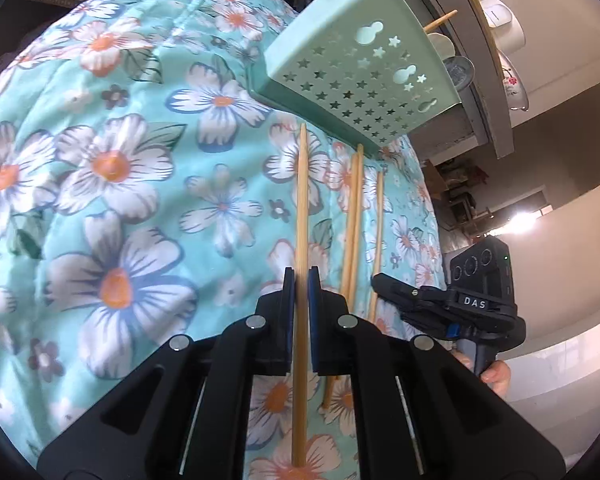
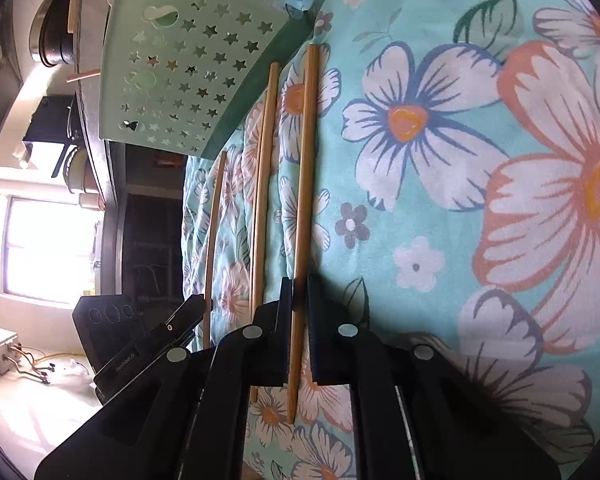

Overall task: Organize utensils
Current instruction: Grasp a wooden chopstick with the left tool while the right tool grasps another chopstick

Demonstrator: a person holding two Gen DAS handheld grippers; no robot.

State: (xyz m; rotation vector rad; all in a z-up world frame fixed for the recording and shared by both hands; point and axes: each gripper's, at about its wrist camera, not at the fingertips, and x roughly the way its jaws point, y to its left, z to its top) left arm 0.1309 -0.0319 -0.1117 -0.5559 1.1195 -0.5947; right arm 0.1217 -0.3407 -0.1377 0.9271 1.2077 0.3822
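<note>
step: we lift each clamped chopstick level and steer its tip to the holder's top | left gripper (image 1: pixel 300 280) jaws clamped on a chopstick (image 1: pixel 302 200) | right gripper (image 2: pixel 299 292) jaws clamped on another chopstick (image 2: pixel 306 160) | both bamboo, pale, slim, over the floral cloth (image 1: pixel 120 200) near the mint star-holed holder (image 1: pixel 360 80)

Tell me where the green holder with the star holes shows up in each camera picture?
Left wrist view: the holder sits upper right, beyond the chopsticks.
Right wrist view: the holder sits upper left, beyond the chopsticks.
Shared landmark: the floral cloth under everything.
</note>
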